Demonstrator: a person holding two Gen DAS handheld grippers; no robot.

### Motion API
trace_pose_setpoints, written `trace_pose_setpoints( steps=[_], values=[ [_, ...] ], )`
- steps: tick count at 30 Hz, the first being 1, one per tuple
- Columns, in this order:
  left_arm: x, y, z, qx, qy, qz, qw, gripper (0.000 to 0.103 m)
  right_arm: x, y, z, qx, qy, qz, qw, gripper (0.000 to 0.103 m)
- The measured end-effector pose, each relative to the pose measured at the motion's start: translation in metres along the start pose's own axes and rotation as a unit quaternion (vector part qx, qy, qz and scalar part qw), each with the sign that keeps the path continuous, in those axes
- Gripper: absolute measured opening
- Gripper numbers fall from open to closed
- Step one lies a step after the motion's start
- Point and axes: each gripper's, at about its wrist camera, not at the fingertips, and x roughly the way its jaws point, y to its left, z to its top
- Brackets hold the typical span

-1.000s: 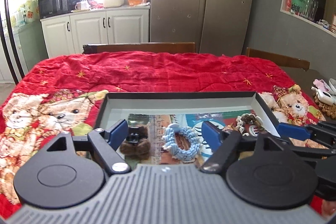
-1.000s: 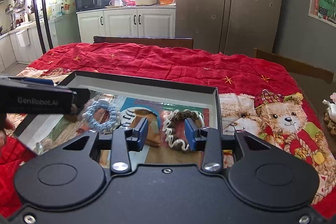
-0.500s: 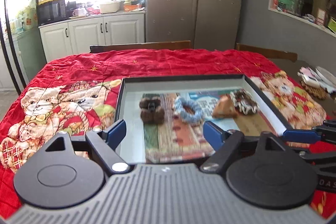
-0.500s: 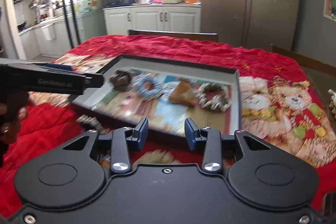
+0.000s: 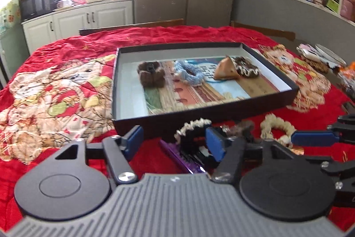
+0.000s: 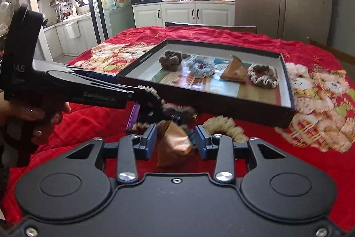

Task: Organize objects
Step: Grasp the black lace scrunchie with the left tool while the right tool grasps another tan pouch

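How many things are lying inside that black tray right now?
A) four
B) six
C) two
A: inside the black tray lie a brown furry clip, a blue scrunchie, a tan pouch and a brown-and-white scrunchie; the other pieces sit outside it on the red cloth.
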Motion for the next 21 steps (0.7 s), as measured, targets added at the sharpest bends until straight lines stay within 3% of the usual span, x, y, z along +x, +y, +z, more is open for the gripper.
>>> trace_pose_setpoints(
  steps=[3,10,14,17,21],
  values=[
    [0.009,-0.002,-0.003,0.015,0.004,-0.001,0.9999,0.064,0.007,0.002,-0.004,0.002,0.008,0.001,1.0,0.037],
    [0.025,-0.003,-0.003,0.028,0.005,-0.025,0.9993,0.061,0.013,0.001,-0.008,-0.002,0.019,-0.006,1.0,0.037],
    [0.03,-0.009,-0.002,0.039,0.009,-0.035,0.9986,0.043,0.016,0.001,-0.01,-0.003,0.026,-0.01,1.0,0.037],
    [0.031,-0.013,-0.002,0.05,0.01,-0.037,0.998,0.023,0.016,0.0,-0.012,0.0,0.03,-0.008,1.0,0.035],
    [0.03,-0.014,0.0,0.049,0.013,-0.035,0.9981,0.016,0.013,-0.004,-0.012,0.009,0.031,-0.003,0.999,0.033]
  ],
)
